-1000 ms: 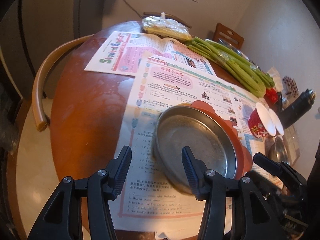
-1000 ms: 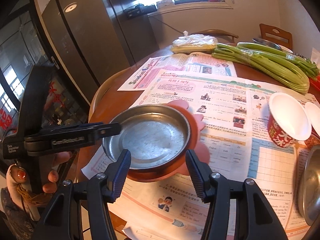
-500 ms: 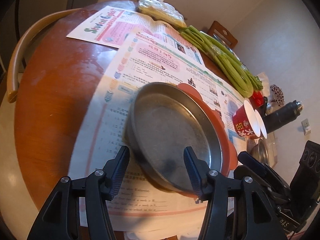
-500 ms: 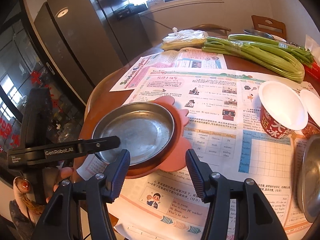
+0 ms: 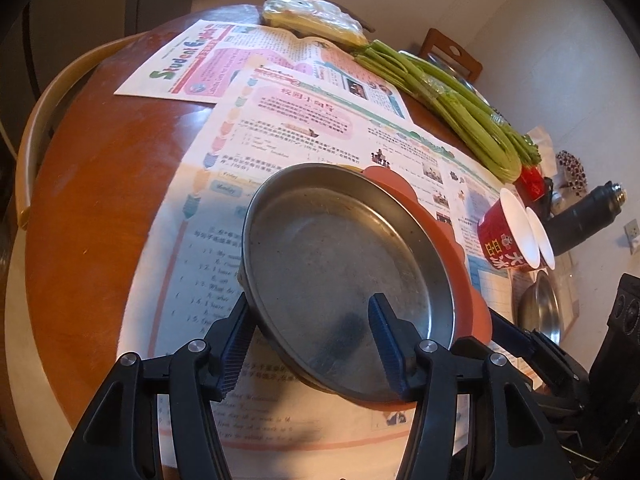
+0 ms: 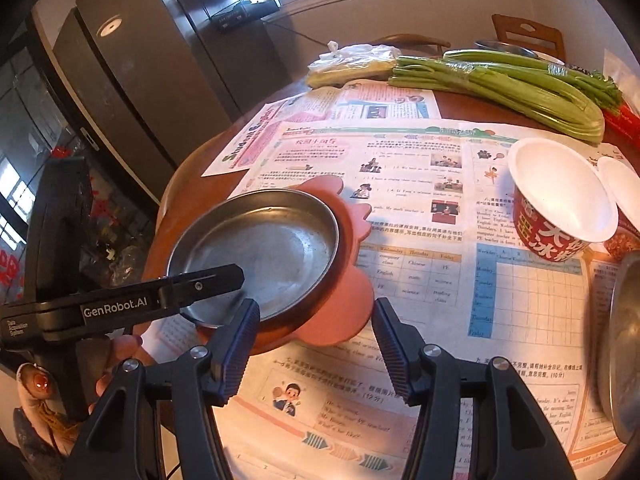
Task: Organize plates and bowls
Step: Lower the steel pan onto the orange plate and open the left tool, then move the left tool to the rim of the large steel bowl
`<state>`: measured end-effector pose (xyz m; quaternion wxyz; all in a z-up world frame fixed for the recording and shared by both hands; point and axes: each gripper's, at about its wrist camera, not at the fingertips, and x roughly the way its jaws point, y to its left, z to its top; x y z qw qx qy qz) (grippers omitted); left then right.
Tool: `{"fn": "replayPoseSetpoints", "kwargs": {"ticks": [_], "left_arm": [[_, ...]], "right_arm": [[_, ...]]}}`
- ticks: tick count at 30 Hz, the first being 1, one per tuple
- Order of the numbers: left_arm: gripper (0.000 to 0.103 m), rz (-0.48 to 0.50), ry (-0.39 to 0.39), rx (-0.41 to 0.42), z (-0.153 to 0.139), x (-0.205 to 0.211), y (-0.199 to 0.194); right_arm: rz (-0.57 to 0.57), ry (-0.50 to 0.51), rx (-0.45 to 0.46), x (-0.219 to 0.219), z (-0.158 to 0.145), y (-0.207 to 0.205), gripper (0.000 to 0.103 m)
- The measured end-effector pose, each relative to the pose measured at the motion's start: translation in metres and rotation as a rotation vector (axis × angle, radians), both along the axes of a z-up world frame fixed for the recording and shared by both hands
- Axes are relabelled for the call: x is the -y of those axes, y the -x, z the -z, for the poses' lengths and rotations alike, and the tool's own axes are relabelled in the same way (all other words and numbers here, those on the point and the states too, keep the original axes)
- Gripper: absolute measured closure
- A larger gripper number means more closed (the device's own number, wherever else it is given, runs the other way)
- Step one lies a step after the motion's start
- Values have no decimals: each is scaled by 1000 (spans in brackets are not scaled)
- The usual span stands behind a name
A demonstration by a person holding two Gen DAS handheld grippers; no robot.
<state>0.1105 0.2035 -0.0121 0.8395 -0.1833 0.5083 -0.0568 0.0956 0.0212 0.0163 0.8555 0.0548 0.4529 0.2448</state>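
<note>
A round steel plate (image 5: 340, 264) rests on an orange flower-shaped plate (image 5: 464, 276) on the newspaper. My left gripper (image 5: 310, 340) is open and straddles the steel plate's near rim, one finger inside the plate, one outside. In the right wrist view the steel plate (image 6: 264, 252) and orange plate (image 6: 340, 312) sit front left, with the left gripper's finger (image 6: 200, 286) reaching over the steel rim. My right gripper (image 6: 316, 342) is open and empty, hovering just before the orange plate's edge.
Two red paper bowls with white insides (image 6: 560, 204) stand at the right. A steel bowl (image 6: 624, 344) sits at the far right edge. Celery (image 6: 520, 84) and a bagged item (image 6: 352, 64) lie at the table's back. Newspapers (image 6: 420, 200) cover the round wooden table (image 5: 92, 200).
My left gripper has moved forward and down until its fingers straddle the steel plate's near rim. The right gripper has drifted slightly and stays open.
</note>
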Motion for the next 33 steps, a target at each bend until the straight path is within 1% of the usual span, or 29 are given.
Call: {"fn": "replayPoseSetpoints", "kwargs": {"ticks": [3, 6, 10, 17, 20, 25, 30, 33], "left_arm": [[44, 16, 2, -4, 1, 8, -9], [42, 42, -12, -10, 1, 20, -19], [41, 65, -3, -14, 0, 32, -28], [41, 70, -28, -11, 2, 43, -39], [41, 45, -30, -1, 2, 39, -38], [41, -13, -93, 32, -5, 28, -32], [41, -78, -152, 84, -16, 19, -20], [41, -99, -165, 106, -21, 20, -7]], "right_arm": [[3, -2, -4, 4, 1, -5, 45], [7, -2, 6, 8, -1, -9, 45], [33, 4, 12, 18, -1, -19, 43], [51, -29, 8, 30, 0, -35, 43], [67, 1, 44, 33, 0, -35, 43], [96, 12, 104, 46, -5, -31, 43], [111, 7, 175, 58, -16, -24, 43], [100, -13, 186, 63, -19, -22, 43]]}}
